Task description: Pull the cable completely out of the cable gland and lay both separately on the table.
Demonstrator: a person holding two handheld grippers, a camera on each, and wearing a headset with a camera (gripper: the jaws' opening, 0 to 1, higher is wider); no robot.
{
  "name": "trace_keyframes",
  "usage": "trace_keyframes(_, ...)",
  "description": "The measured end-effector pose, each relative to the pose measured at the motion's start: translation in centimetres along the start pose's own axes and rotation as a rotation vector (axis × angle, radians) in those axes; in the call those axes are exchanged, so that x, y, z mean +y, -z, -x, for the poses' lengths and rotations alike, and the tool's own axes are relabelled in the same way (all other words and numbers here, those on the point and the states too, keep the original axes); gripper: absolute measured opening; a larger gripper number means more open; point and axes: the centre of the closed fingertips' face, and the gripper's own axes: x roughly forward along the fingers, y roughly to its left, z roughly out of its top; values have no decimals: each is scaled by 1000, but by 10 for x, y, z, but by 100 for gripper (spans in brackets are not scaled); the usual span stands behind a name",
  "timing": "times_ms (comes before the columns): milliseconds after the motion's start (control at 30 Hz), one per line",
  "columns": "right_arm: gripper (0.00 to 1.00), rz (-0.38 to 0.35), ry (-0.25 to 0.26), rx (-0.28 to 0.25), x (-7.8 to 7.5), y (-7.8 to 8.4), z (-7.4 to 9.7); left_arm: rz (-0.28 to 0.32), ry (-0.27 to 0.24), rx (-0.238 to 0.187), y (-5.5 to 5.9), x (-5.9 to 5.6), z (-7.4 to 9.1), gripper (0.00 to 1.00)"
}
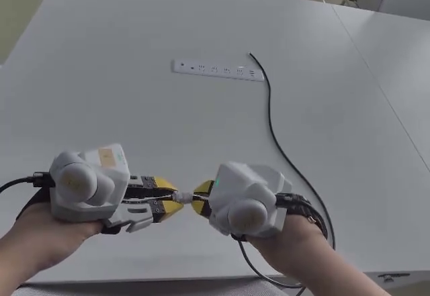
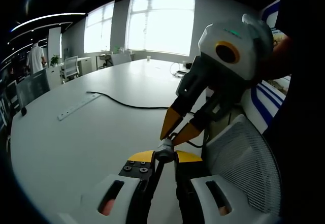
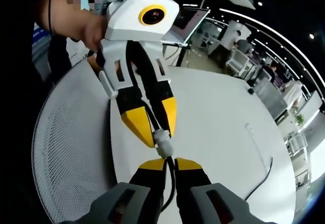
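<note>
Lower centre of the head view, left gripper (image 1: 175,201) clamped on white cable gland (image 3: 162,144), right gripper (image 3: 163,164) closed on its black cable (image 3: 171,182), tip to tip above white table (image 1: 201,121)

From where I stand, each hand carries a bulky white plastic tool. The left gripper (image 1: 173,197) and the right gripper (image 1: 196,198) both have a rounded pale-grey dome, black jaw arms and bright yellow fingertips (image 2: 140,156). Small screws (image 2: 133,168) dot the left one's black jaw plate, and an orange-tinted label (image 1: 106,155) sits on its shell. A green light (image 1: 216,183) glows on the right one. A thin black lead (image 1: 17,184) leaves the left tool's back. A black band (image 1: 310,210) circles the right wrist.
</note>
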Motion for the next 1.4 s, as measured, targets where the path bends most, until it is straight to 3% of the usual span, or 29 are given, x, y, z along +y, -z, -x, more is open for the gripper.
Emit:
trace_keyframes(267,0,15,16,-16,-3,0,0,6,-3,-4,-2,3,-1,15)
trace_keyframes(667,0,-130,21,-13,-9,8,-3,12,-14,-8,-2,5,-2,15)
trace_keyframes(867,0,-236,24,-8,-11,17,-1,13,-15,-6,-1,4,-2,15)
trace_keyframes(1033,0,-369,23,4,-13,27,0,11,-16,-7,-2,4,-3,15)
trace_keyframes(1267,0,-454,33,15,-17,40,-2,11,-23,-3,-2,5,-3,15)
trace_keyframes(1333,0,-540,32,3,-18,44,-2,3,-24,-1,-2,5,-3,15)
trace_keyframes(1400,0,-549,40,18,-21,51,-2,4,-27,-2,-2,5,-2,15)
